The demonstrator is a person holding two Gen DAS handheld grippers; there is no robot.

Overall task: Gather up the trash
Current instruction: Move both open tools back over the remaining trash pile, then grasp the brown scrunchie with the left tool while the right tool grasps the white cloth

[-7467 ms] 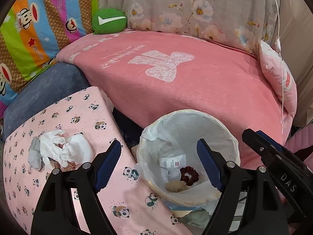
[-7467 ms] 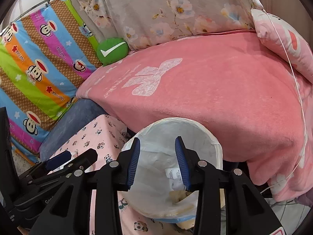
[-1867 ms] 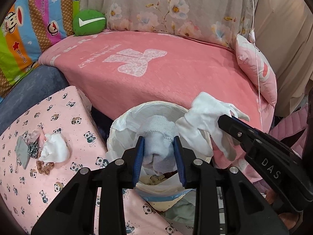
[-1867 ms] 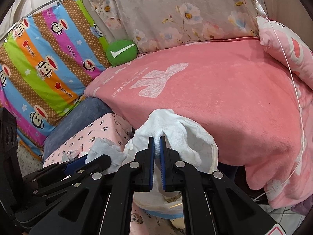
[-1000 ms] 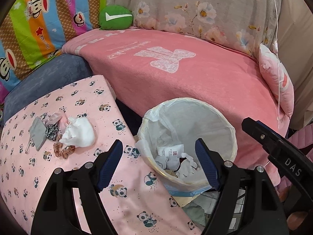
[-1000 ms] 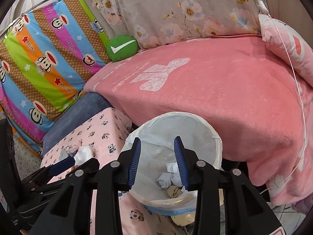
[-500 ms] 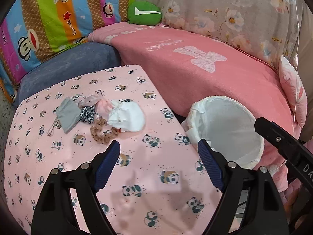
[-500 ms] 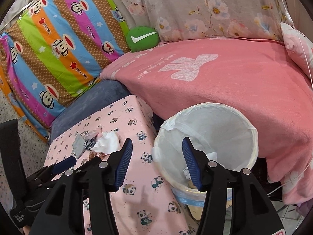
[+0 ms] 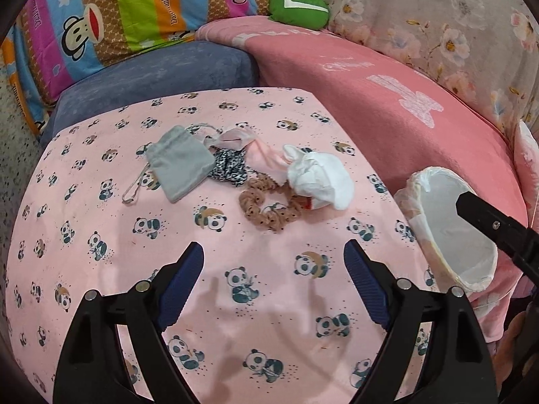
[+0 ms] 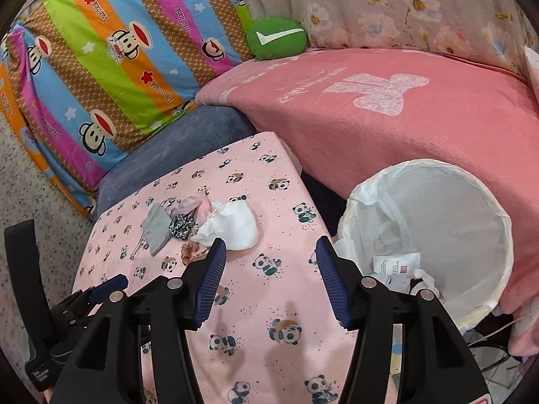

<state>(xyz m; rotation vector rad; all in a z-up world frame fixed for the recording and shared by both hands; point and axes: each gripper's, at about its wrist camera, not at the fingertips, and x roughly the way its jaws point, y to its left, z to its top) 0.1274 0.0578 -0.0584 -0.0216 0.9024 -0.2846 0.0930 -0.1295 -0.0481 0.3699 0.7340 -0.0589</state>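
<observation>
While the left gripper (image 9: pixel 273 271) and right gripper (image 10: pixel 267 269) both hover spread and empty over the panda-print cloth (image 9: pixel 235 296), the remaining trash lies beyond them in a cluster, brown scrunchie (image 9: pixel 267 207) touching white wad (image 9: pixel 320 176), grey pouch (image 9: pixel 178 165) leftward, with the lined bin (image 10: pixel 448 202) just beside the cloth's right edge.

Left tongs (image 9: pixel 273 281) spread wide, right tongs (image 10: pixel 267 281) spread, both empty
</observation>
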